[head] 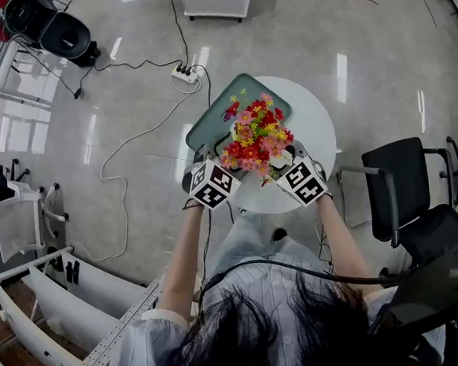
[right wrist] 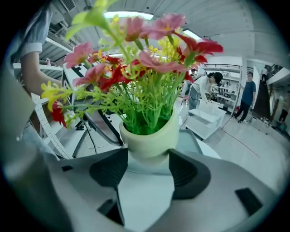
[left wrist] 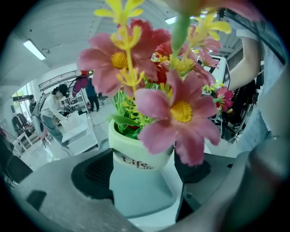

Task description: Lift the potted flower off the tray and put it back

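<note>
The potted flower (head: 256, 140), red, pink and yellow blooms in a pale green pot, is over the near end of the green tray (head: 208, 118) on the round white table (head: 315, 128). My left gripper (head: 214, 162) is shut on the pot's left side and my right gripper (head: 287, 159) on its right. In the left gripper view the pot (left wrist: 140, 152), printed "Life", is pinched between the black pads (left wrist: 93, 174) of the left gripper (left wrist: 142, 174). In the right gripper view the pot (right wrist: 149, 140) sits between the right gripper (right wrist: 148, 171) pads (right wrist: 188, 174). The pot's base is hidden.
A black office chair (head: 407, 192) stands right of the table. A power strip (head: 184, 75) and cables lie on the floor beyond it. White racks (head: 27, 226) stand at the left. People (right wrist: 248, 97) stand in the background.
</note>
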A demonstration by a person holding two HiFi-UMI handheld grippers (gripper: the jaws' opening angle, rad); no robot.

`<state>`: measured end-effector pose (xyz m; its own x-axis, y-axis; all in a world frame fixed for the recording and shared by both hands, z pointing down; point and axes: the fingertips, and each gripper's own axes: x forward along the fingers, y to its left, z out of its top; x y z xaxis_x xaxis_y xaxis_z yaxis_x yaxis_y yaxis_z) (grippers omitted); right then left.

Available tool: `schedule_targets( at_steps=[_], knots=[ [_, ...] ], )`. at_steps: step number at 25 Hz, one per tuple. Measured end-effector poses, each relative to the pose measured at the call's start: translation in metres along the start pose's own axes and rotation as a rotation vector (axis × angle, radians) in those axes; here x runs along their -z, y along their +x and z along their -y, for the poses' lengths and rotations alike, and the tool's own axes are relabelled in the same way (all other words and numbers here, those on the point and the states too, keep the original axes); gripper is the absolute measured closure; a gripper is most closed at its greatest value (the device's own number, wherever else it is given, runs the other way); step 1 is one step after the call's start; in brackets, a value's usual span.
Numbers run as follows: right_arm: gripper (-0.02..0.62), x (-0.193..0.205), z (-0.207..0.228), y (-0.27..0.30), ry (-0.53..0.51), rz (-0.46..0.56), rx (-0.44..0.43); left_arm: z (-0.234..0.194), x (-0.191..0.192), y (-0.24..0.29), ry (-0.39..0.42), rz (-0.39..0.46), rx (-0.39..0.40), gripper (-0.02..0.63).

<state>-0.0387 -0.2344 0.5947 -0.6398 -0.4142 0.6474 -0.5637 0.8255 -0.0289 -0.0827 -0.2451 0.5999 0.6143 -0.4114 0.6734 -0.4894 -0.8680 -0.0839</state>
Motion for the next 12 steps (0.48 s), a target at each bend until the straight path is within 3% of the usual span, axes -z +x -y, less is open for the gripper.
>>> schedule_targets(
  at_steps=[5,12],
  knots=[
    [0.296,0.003,0.021,0.023,0.044,-0.024,0.020,-0.023,0.005,0.022,0.012,-0.008,0.038,0.197],
    [0.298,0.009,0.042,0.056,0.027,-0.081,0.045,-0.046,0.027,0.052,-0.002,-0.046,0.090,0.198]
  ],
)
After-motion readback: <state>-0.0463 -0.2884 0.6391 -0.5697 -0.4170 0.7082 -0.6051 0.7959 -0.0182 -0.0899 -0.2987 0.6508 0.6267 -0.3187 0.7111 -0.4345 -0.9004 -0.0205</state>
